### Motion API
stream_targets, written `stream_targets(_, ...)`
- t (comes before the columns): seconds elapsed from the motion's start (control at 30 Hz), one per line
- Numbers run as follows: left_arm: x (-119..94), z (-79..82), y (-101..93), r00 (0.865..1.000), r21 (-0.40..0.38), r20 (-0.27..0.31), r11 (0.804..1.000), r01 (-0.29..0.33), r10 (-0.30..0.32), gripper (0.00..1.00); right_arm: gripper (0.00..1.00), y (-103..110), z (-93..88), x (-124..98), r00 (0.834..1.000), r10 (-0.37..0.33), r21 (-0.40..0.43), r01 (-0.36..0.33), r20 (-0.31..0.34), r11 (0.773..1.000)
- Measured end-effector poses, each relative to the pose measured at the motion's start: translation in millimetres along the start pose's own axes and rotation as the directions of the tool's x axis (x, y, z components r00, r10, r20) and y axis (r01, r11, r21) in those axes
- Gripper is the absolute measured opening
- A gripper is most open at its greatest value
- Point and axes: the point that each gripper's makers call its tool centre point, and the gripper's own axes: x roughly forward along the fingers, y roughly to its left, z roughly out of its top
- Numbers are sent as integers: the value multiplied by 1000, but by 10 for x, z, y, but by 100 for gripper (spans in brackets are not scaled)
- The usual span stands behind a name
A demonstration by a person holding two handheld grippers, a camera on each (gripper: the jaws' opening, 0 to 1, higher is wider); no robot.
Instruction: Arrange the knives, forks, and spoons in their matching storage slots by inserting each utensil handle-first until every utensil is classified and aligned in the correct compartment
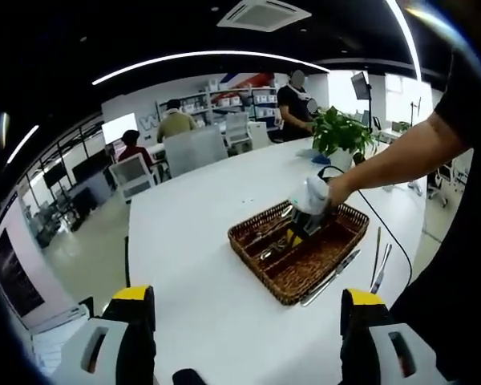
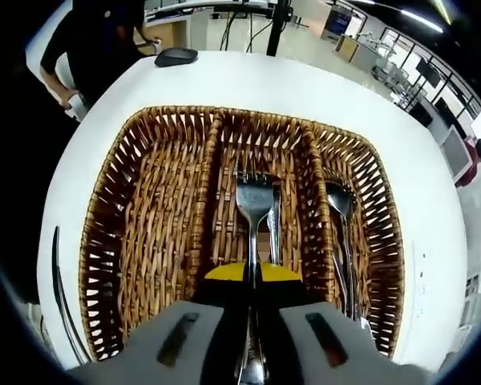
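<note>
A brown wicker basket (image 2: 194, 241) with three long slots lies on the white table (image 1: 200, 233). My right gripper (image 2: 253, 274) is shut on a fork (image 2: 255, 199), held over the middle slot with its tines pointing away from me. Another fork (image 2: 275, 228) lies in that slot beneath it. Spoons (image 2: 341, 210) rest in the right slot, and the left slot holds nothing. In the left gripper view, a hand holds the right gripper (image 1: 298, 233) down in the basket (image 1: 252, 250). My left gripper (image 1: 247, 298) hangs open over the table, short of the basket.
A knife (image 1: 331, 277) lies against the basket's near side, with more cutlery (image 1: 381, 261) beside it on the table. Another knife (image 2: 58, 290) shows left of the basket. A black mouse (image 2: 176, 56) sits beyond it. A potted plant (image 1: 341, 132) stands at the far edge.
</note>
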Motion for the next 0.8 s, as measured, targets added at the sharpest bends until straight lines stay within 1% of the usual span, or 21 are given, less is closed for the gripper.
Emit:
stream_targets(0.1,8,2,11,1000,1,-1,1000,-2,2,100,1,-6,4,8,1000,5,-1,-5,-26,1000)
stream_targets(0.27,22,0,7,1000,4,-4,1000,1,-1,100,2,2,-3,25,997,4,-54,-8,-73,999)
stream_targets(0.37,24,3,9,1000,5,-5,1000,1,-1,100,2,1,0,21,996,8,-57,-13,-84,998)
stream_targets(0.53,16,13,4,1000,6,-1,1000,3,-3,100,3,5,1,13,997,14,-75,-20,-81,997)
stream_targets(0.6,13,8,5,1000,7,-2,1000,2,-2,100,7,-7,15,0,997,10,-75,-16,-76,997)
stream_targets(0.67,10,8,3,1000,6,-1,1000,3,-3,100,8,-29,38,-42,998,9,-65,-14,-68,998)
stream_targets(0.73,10,12,2,1000,9,0,1000,4,-4,100,12,-81,53,-73,998,-11,-64,8,-57,998)
stream_targets(0.8,12,21,-4,1000,10,2,1000,6,-6,100,15,-113,92,-109,999,-15,-33,14,-33,999)
